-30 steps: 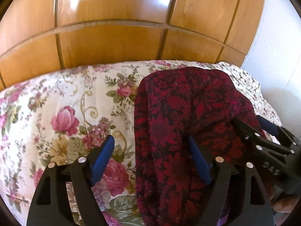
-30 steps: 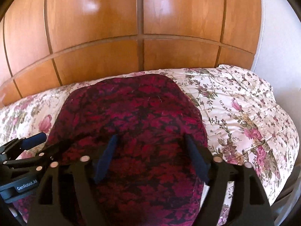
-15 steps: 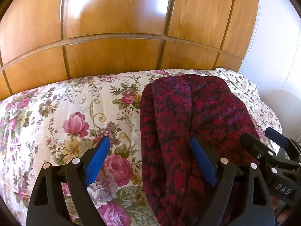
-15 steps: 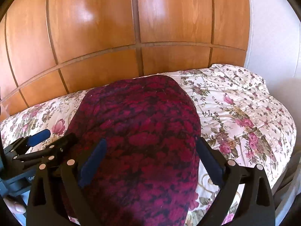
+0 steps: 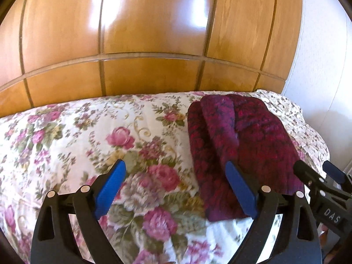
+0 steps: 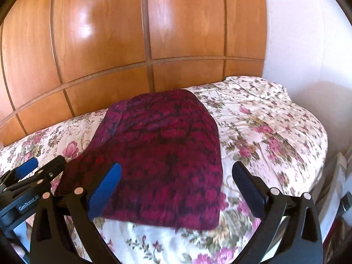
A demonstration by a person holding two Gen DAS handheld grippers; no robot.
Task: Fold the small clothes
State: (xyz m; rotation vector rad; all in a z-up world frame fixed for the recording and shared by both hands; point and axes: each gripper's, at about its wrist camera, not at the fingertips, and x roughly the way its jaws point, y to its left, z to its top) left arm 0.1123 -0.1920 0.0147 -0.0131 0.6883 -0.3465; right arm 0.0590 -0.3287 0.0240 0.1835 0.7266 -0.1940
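A dark red and black patterned garment (image 6: 162,154) lies folded flat on the floral bedspread (image 6: 275,132). It also shows in the left wrist view (image 5: 237,145), at right. My left gripper (image 5: 176,189) is open and empty, held above the bed just left of the garment's near edge. My right gripper (image 6: 176,191) is open and empty, held above the garment's near edge. Each gripper shows at the edge of the other's view: the right one (image 5: 319,176) and the left one (image 6: 41,165).
A wooden panelled headboard wall (image 5: 154,44) runs along the far side of the bed. A white wall (image 6: 308,44) stands at the right. The bed's right edge (image 6: 323,154) drops off near some items on the floor.
Both grippers have drawn back and up from the garment, which now lies free on the bed. It looks smaller and farther in both views.
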